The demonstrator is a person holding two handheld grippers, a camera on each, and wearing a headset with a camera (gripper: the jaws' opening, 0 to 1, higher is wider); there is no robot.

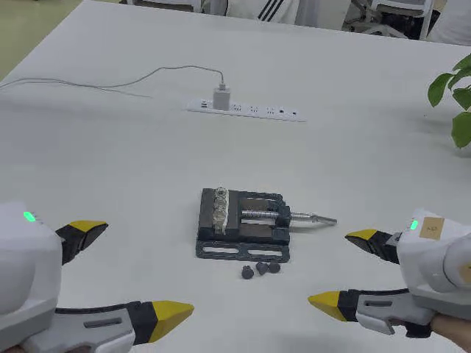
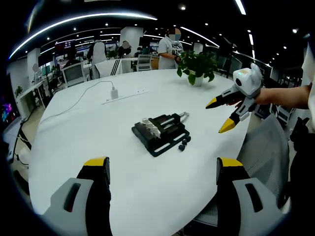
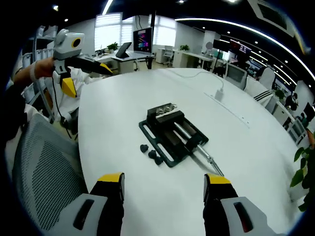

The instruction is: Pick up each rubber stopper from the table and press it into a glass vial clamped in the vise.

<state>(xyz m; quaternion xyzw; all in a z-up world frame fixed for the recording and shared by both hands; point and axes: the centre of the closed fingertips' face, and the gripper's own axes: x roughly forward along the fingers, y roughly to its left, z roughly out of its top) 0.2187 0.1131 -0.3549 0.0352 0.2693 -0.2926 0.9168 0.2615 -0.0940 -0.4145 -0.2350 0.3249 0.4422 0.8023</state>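
Rubber stoppers, three, dark, lie loose on white table between left tongs and right tongs; both tongs spread wide, empty, held at near table edge. Just behind stoppers, black vise clamps row of glass vials, screw handle pointing right. Farther back, power strip with charger plugged in, cable trailing left.

Centre frame: vise mid-table, screw handle poking right | just below: three rubber stoppers clustered, bare tabletop all round | upper centre: power strip, charger, cable, well apart | right edge: plant leaves | lower middle: wide open.
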